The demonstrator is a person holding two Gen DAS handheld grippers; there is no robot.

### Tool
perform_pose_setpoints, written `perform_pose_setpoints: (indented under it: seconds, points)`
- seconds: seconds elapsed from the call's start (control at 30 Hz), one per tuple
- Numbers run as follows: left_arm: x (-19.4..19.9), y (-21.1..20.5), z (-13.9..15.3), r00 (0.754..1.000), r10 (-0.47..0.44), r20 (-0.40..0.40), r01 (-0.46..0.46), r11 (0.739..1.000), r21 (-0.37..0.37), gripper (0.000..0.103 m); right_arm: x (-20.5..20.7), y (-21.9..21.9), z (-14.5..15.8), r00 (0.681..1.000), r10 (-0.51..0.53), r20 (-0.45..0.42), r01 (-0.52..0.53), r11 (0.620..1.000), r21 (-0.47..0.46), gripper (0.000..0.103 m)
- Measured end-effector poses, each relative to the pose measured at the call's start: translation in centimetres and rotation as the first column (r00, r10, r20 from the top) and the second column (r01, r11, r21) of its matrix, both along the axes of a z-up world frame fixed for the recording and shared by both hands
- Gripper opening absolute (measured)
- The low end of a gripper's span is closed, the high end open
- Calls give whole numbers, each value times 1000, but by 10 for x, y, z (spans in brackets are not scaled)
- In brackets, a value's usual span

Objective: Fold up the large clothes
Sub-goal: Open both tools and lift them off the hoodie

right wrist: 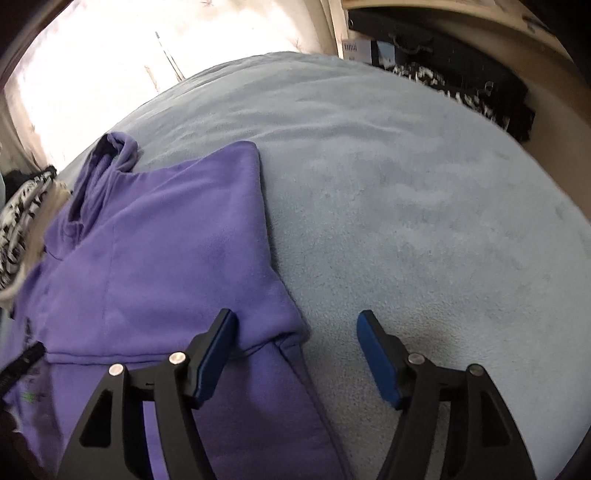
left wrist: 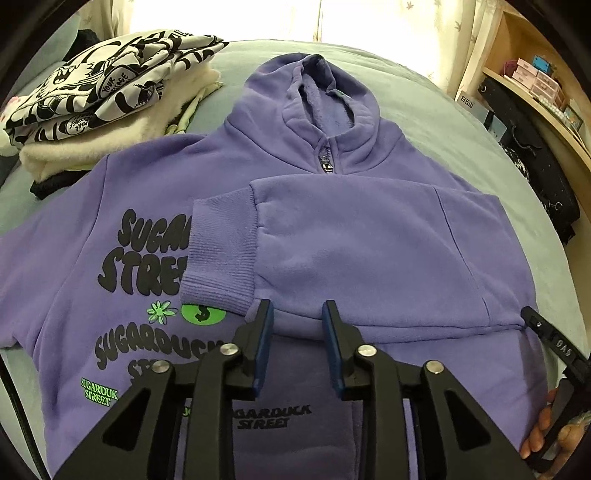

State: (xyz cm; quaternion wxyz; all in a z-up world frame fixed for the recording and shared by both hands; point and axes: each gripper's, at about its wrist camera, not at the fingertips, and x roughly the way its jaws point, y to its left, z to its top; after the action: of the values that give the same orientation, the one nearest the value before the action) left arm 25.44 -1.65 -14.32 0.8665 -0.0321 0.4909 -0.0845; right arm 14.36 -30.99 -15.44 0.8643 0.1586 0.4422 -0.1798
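On the pale blue bed (right wrist: 388,184), your purple hoodie (left wrist: 332,240) lies flat, one sleeve folded across its chest. Your left gripper (left wrist: 297,317) hovers slightly parted over the sleeve's near edge, clamping nothing. Your right gripper (right wrist: 295,332) gapes wide at the hoodie's right edge, empty.

Bedroom surroundings: a bed, curtains and a shelf.

A pale blue fleece blanket (right wrist: 406,192) covers the bed. Behind it hang light curtains (left wrist: 236,18) printed with small leaves, bright with daylight. To the right stands a wooden shelf (left wrist: 532,48) holding small pink boxes (left wrist: 532,77), with a black bag (left wrist: 535,155) just below it beside the bed.
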Motion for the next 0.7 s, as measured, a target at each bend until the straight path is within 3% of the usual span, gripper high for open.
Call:
perform_pose_setpoints:
  seconds: [0.23, 0.7]
  points:
    - [-7, -6, -1, 1000, 21, 5, -22, 999, 44, 51, 7, 2, -3, 1000, -8, -3, 7, 999, -46, 75]
    - [-37, -5, 19, 1000, 29, 11, -30, 997, 65, 51, 6, -1, -7, 1000, -18, 20, 18, 999, -36, 81]
